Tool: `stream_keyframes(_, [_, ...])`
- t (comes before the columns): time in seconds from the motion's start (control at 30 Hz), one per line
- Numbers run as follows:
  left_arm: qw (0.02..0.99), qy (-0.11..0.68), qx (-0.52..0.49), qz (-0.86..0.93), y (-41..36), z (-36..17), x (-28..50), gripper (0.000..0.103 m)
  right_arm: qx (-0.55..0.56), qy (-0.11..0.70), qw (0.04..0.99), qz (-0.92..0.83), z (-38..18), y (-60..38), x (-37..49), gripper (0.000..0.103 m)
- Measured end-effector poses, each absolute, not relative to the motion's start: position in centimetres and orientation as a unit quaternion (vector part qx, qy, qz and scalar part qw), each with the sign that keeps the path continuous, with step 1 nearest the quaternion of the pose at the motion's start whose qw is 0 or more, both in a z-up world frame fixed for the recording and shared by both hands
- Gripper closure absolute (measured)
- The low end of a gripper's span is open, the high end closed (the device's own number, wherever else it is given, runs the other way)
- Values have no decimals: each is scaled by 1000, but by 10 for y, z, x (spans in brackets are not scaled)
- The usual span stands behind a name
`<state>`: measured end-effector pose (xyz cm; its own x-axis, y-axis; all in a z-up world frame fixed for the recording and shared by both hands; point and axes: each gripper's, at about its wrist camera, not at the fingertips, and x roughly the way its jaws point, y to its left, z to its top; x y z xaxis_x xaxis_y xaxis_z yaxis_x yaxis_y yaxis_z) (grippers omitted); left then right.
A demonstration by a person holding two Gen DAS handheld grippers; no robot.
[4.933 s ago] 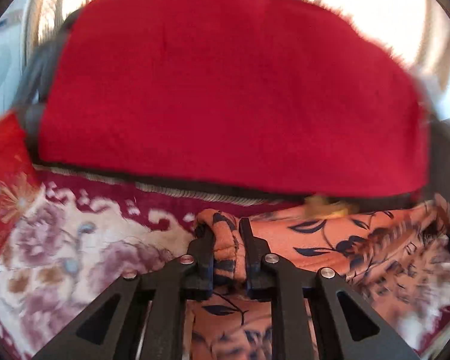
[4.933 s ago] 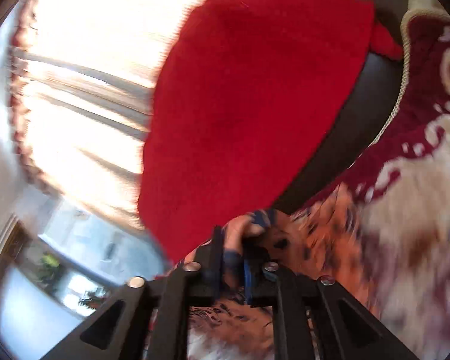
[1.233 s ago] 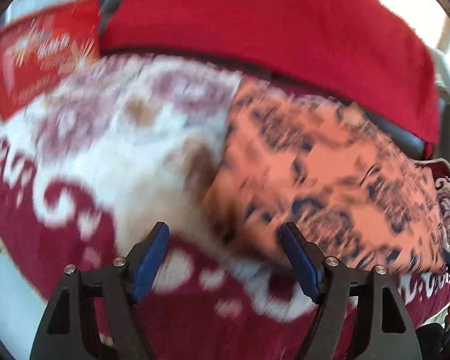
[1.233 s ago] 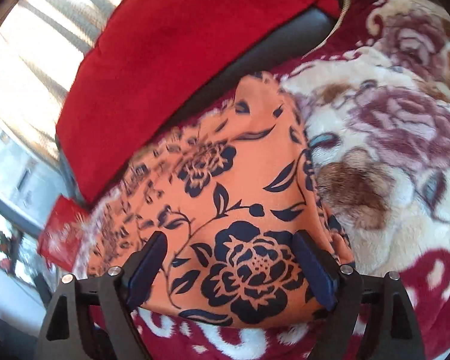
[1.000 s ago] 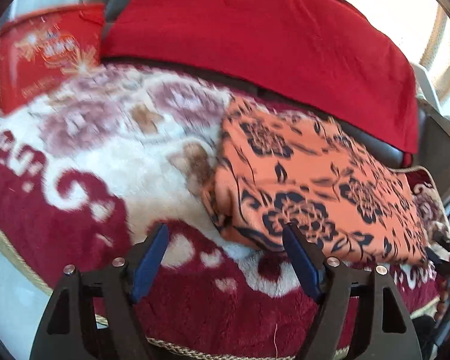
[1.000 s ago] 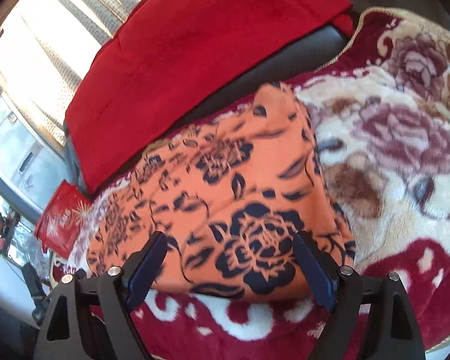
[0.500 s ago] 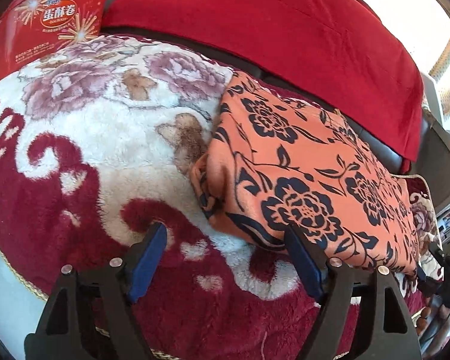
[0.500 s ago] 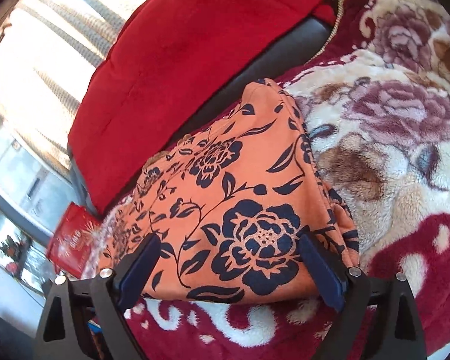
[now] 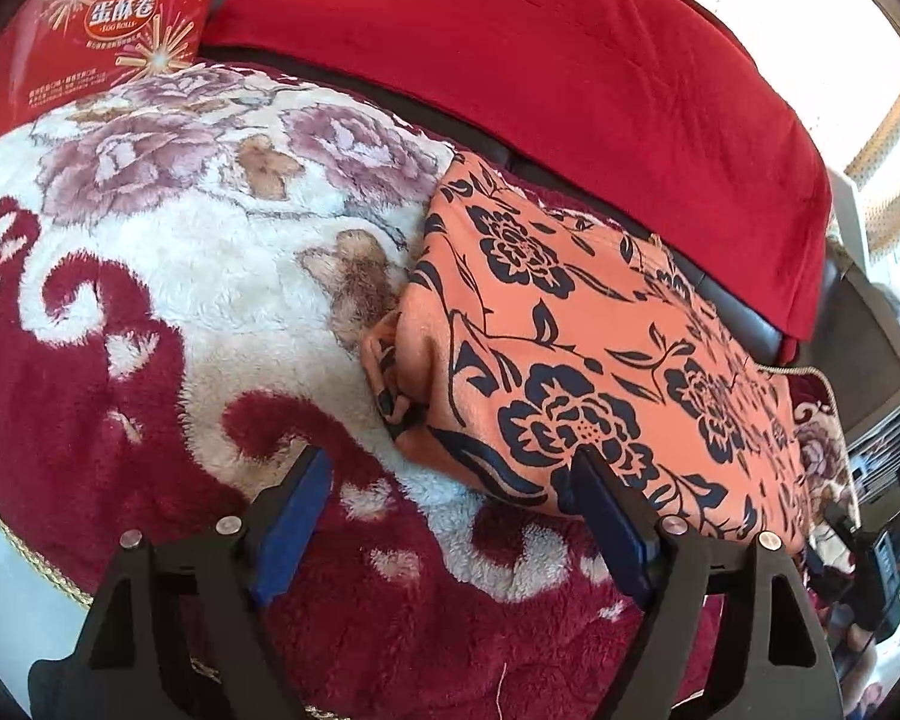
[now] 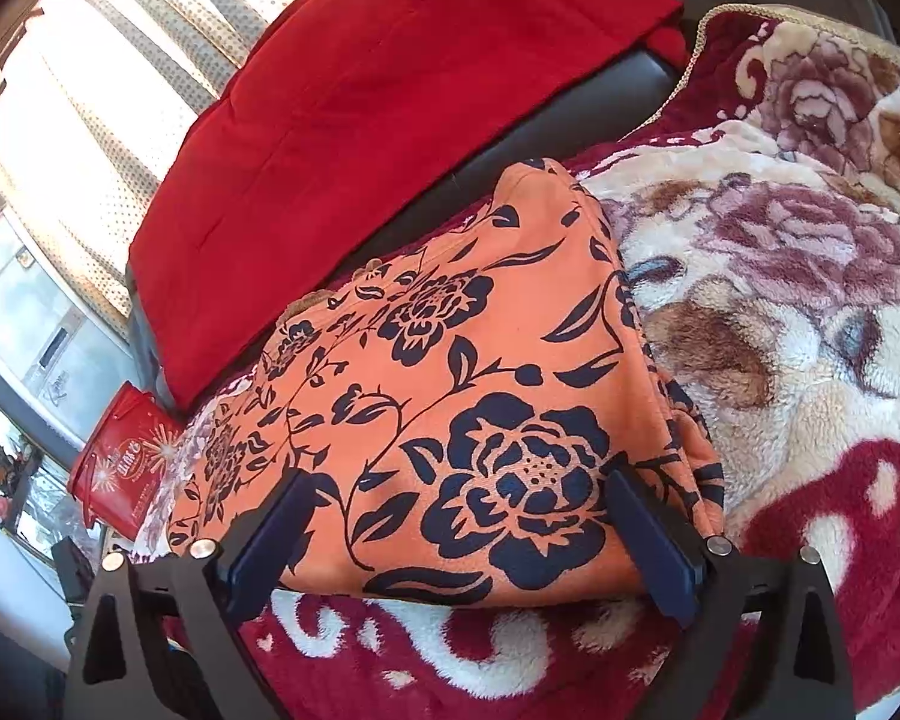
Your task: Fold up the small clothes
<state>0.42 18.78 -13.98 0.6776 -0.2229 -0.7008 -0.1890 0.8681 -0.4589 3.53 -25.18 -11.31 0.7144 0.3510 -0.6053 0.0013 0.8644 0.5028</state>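
An orange garment with dark blue flowers (image 9: 600, 354) lies folded flat on a plush red, white and mauve floral blanket (image 9: 168, 276). It also shows in the right wrist view (image 10: 450, 420). My left gripper (image 9: 450, 480) is open and empty, just in front of the garment's near left corner. My right gripper (image 10: 459, 504) is open and empty, its jaws standing wide on either side of the garment's near right edge without gripping it.
A red cushion (image 9: 540, 54) leans on the dark sofa back behind the garment. A red egg-roll tin (image 9: 90, 30) stands at the blanket's far left. The blanket's corded hem (image 9: 30, 564) runs along the near left. Curtains (image 10: 108, 90) hang behind.
Both grippers let go of the garment, opened, and drew back toward the near edge. The garment now lies folded flat. In the last half second both edged slightly closer to it.
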Motion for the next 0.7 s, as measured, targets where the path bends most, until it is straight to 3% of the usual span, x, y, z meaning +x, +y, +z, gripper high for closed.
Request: stream_keyframes(0.7, [865,398,-304,-15,198,-142,3,20,236,360,898,95,-114,-249,34,1])
